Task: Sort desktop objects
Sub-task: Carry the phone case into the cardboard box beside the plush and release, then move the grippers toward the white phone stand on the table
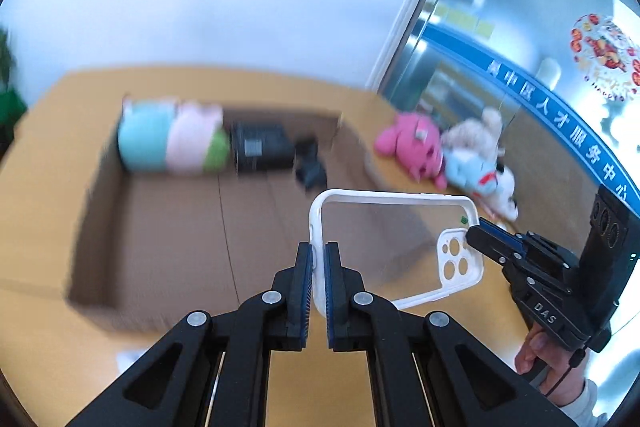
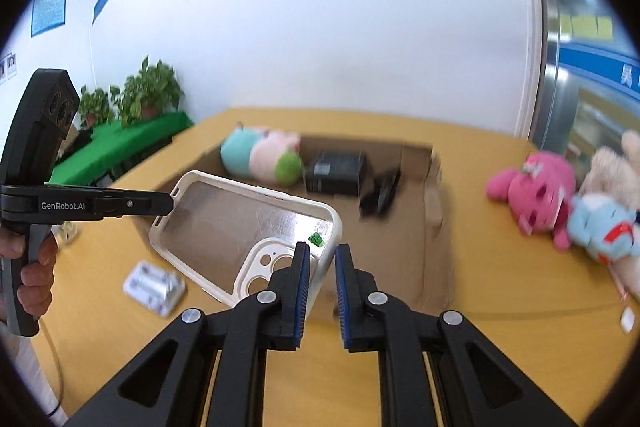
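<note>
A white-rimmed clear phone case point(image 1: 394, 247) is held in the air above the yellow table. My left gripper point(image 1: 319, 251) is shut on its short bottom edge. My right gripper point(image 2: 322, 253) is shut on its camera-end corner, with the rim between the blue pads. The case also shows in the right wrist view point(image 2: 244, 231), with the left gripper point(image 2: 170, 205) on its far end. The right gripper shows in the left wrist view point(image 1: 474, 227). Beyond the case lies an open cardboard box point(image 1: 168, 227).
In the box lie a pastel plush point(image 1: 172, 141), a black block point(image 1: 262, 147) and a small black item point(image 1: 310, 171). Pink, blue and beige plush toys point(image 2: 536, 197) lie on the table at right. A clear plastic pack point(image 2: 154, 287) lies at left. Plants stand on a green table point(image 2: 128, 147).
</note>
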Motion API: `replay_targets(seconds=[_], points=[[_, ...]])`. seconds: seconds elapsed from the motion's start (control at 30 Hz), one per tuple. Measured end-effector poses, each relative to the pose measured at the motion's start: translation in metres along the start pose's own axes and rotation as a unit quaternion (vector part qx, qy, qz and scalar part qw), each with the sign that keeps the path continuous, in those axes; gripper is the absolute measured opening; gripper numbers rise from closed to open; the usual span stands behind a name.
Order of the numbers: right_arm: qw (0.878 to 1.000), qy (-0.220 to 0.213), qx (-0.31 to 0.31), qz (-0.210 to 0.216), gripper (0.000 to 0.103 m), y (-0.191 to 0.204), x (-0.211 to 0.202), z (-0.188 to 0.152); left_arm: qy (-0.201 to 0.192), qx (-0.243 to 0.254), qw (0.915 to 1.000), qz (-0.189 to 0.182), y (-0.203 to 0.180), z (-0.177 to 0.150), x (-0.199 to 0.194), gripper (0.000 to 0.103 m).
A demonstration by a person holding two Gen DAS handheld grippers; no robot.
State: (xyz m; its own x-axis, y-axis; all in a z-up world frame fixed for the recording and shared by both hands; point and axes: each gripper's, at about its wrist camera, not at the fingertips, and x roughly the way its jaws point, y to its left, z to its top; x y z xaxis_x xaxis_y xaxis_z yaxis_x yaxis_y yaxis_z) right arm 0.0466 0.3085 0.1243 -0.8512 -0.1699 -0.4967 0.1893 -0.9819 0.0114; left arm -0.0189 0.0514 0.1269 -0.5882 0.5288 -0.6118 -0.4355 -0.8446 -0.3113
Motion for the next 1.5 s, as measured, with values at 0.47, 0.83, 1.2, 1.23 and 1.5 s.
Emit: replay_targets(seconds=[0.47, 0.83, 1.2, 1.23, 1.5], points=[[0.998, -0.002, -0.012, 0.069, 0.013, 0.018, 0.111, 0.125, -0.064, 0.027, 0.9944, 0.080, 0.063, 0.140, -0.030, 0.003], [0.975, 0.183, 0.026, 0.124, 0.013, 0.034, 0.279, 0.068, 0.098, -0.050, 0.9851, 0.132, 0.181, 0.112, 0.095, 0.002], [0.942, 0.302, 0.030, 0.140, 0.013, 0.047, 0.344, 0.034, 0.243, -0.029, 0.9497, 0.196, 0.210, 0.063, 0.167, 0.002], [0.941, 0.308, 0.028, 0.139, 0.013, 0.050, 0.345, 0.033, 0.257, -0.023, 0.9434, 0.209, 0.211, 0.060, 0.175, 0.003], [0.934, 0.324, 0.045, 0.143, 0.017, 0.056, 0.354, 0.024, 0.284, -0.010, 0.9220, 0.263, 0.206, 0.052, 0.186, 0.005]])
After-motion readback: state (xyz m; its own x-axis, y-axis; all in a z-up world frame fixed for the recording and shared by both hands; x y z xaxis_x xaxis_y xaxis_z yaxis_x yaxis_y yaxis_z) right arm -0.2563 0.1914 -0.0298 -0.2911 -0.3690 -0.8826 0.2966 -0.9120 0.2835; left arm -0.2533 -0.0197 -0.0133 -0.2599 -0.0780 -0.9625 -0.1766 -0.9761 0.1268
